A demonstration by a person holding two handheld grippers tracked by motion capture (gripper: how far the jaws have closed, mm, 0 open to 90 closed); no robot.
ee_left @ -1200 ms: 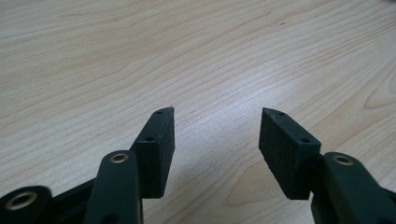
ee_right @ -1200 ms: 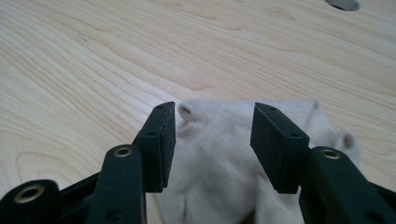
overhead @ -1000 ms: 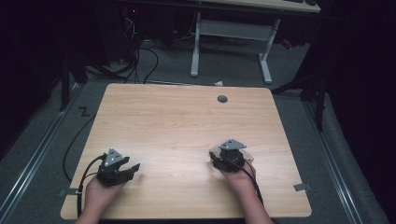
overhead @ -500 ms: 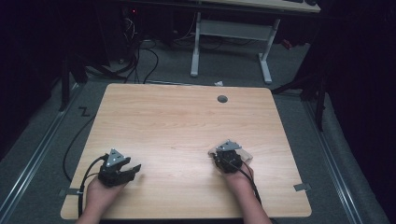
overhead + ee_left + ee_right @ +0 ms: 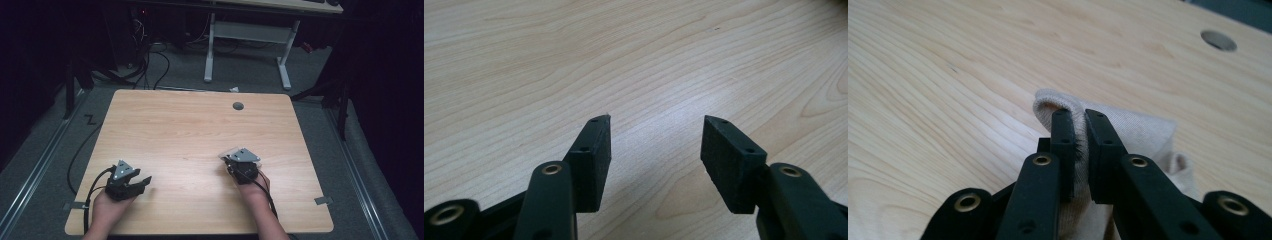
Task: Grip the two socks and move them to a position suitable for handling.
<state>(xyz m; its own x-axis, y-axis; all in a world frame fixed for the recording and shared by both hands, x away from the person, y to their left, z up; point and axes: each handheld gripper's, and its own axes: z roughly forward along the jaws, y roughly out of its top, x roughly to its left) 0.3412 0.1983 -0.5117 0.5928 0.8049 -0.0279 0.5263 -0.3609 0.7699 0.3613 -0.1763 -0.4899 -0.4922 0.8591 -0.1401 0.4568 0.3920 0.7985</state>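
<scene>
Beige cloth [image 5: 1148,132] pinched in right gripper [image 5: 1079,116] jaws; left gripper [image 5: 656,122] jaws wide apart over bare table [image 5: 190,130].

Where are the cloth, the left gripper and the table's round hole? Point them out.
cloth [image 5: 1143,131]: right gripper view, its flat middle.
left gripper [image 5: 655,137]: left gripper view, between fingertips.
round hole [image 5: 238,106]: high view, its centre.

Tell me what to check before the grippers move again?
1. Right gripper shut on the cloth: ok.
2. Left gripper open with nothing between its jaws: ok.
3. Bare table ahead of both grippers: ok.
4. Cloth pinched firmly enough not to slip: cannot tell.
5. How much cloth hangs under the right gripper: cannot tell, hidden in the high view.
</scene>
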